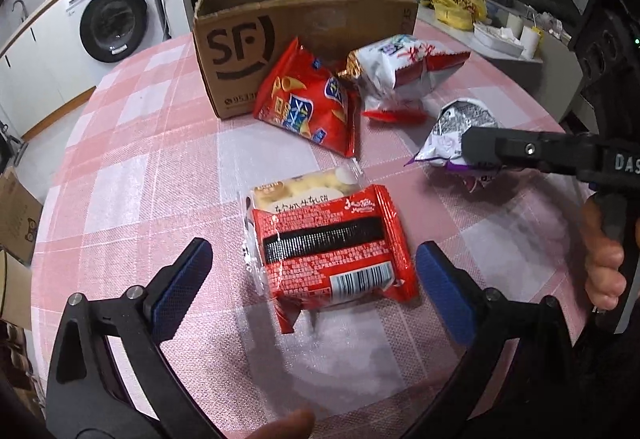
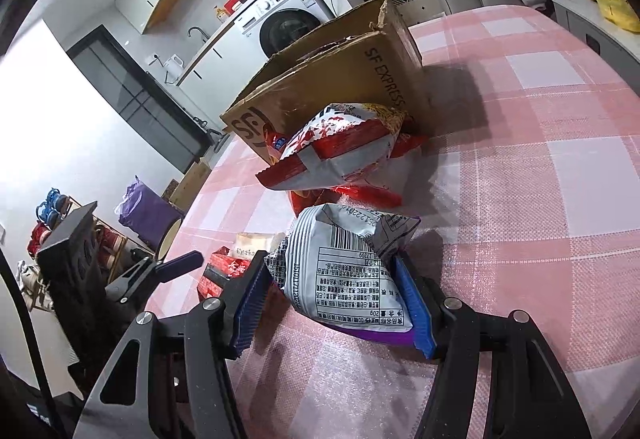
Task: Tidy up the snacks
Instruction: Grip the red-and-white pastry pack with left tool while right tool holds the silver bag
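While the left gripper [image 1: 314, 275] hovers with jaws wide, straddling but not touching the red biscuit packet [image 1: 332, 251] at 6 o'clock on the checked surface [image 1: 140, 167], the right gripper [image 2: 336, 299] has its jaws closed on the silver-purple snack bag [image 2: 348, 271]. Cardboard box [image 1: 304, 35] stands at 12 o'clock.

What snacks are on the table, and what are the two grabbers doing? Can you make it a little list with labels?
table: pink checked cloth
box: cardboard box, open top, at the far side
by the box: red chip bag and white and red bag
left gripper: open, either side of the red packet, not touching it
under the red packet: pale biscuit packet
right gripper: shut on the silver and purple bag
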`<move>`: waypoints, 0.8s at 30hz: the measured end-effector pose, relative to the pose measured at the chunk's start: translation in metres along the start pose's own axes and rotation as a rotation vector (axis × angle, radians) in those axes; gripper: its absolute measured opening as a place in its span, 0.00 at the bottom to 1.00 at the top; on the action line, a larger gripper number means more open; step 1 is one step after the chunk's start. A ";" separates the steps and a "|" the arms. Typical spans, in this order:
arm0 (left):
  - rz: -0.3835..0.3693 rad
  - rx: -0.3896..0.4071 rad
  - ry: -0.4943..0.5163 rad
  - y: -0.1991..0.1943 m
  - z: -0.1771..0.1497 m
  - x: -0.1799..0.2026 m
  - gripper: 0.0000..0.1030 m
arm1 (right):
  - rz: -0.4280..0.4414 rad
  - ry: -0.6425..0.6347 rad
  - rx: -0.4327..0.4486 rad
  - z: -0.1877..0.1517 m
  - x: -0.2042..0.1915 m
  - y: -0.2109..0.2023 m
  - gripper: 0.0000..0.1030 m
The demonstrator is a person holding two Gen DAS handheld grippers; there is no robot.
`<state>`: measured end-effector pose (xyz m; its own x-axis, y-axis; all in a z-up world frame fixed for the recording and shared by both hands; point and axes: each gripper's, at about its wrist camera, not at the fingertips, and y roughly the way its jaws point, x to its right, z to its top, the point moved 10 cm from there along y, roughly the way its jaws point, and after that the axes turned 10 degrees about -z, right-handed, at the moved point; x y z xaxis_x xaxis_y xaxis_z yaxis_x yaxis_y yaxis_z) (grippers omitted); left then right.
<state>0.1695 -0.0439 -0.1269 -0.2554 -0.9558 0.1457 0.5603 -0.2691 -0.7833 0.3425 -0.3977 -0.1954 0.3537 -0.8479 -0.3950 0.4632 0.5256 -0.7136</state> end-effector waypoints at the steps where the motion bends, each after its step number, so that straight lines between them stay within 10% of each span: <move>1: -0.017 -0.002 -0.001 0.001 0.000 0.001 0.84 | 0.006 0.000 -0.001 0.000 -0.001 0.000 0.60; 10: -0.114 0.040 0.010 -0.009 0.001 0.009 0.47 | 0.008 -0.008 0.005 0.002 -0.003 -0.004 0.60; 24: -0.131 0.125 -0.035 -0.032 0.016 -0.003 0.45 | 0.019 -0.037 0.039 0.006 -0.013 -0.020 0.60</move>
<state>0.1650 -0.0338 -0.0922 -0.3067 -0.9144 0.2642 0.6180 -0.4024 -0.6754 0.3331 -0.3972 -0.1727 0.3918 -0.8351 -0.3860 0.4870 0.5442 -0.6831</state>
